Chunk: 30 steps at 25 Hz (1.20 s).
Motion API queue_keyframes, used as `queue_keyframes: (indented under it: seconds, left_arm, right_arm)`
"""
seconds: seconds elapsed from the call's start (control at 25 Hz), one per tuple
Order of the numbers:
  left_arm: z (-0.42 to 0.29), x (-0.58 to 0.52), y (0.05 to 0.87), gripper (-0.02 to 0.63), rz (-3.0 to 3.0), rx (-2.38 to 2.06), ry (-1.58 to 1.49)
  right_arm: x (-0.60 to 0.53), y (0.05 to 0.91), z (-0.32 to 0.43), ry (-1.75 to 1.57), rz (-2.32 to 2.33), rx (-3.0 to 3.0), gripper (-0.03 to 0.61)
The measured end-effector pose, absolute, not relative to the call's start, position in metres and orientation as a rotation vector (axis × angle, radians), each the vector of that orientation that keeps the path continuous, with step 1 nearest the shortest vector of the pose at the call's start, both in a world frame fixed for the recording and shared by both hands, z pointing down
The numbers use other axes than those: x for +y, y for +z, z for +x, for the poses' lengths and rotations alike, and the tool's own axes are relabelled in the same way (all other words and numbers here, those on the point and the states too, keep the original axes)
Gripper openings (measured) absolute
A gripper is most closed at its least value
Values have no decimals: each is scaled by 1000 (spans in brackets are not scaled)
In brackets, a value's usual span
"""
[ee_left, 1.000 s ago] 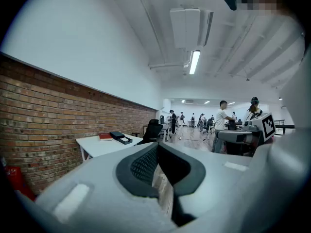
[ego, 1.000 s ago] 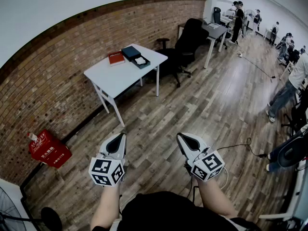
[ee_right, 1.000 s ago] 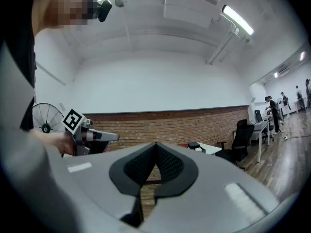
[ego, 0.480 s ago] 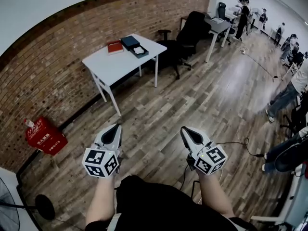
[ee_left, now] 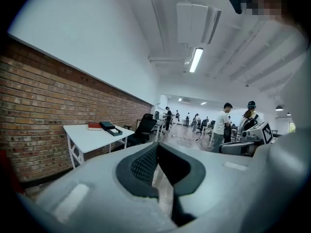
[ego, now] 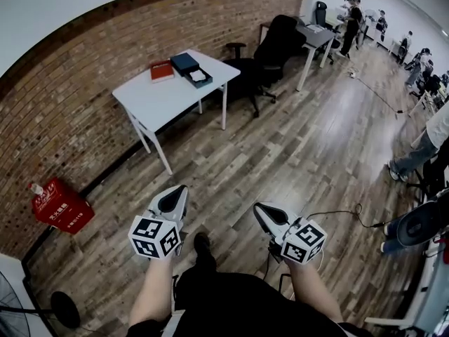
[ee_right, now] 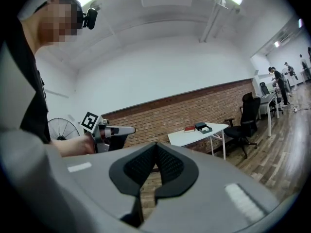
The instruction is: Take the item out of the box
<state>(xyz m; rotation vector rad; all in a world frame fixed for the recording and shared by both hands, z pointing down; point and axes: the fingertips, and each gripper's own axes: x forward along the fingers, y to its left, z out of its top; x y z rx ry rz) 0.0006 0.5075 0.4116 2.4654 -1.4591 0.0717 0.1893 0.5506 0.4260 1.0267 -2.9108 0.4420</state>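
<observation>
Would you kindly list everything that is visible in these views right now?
table: one, white, by the brick wall
flat red item: one, red, on the table's far end
dark box: one, dark blue, beside the flat red item
open box: one, dark with something white inside, next to the dark box
office chair: at least one, black, right of the table
red case: one, red, on the floor against the wall
fan: one, black, lower left corner
cable: one, black, on the floor at right
bystanders: several, far end of the room
left gripper: one, grey, shut, empty
right gripper: one, grey, shut, empty
</observation>
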Motion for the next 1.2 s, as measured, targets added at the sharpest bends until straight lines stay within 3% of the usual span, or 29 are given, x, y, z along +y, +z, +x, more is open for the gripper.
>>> queue_keyframes:
  seconds: [0.68, 1.2]
  left_arm:
    - [-107, 303, 439, 2, 2405, -1406, 88]
    - [-143, 236, 465, 2, 2366, -1366, 133]
  right_arm:
    - [336, 464, 107, 645, 1139, -2720, 0]
    - [259, 488, 59, 721, 1110, -2686, 0]
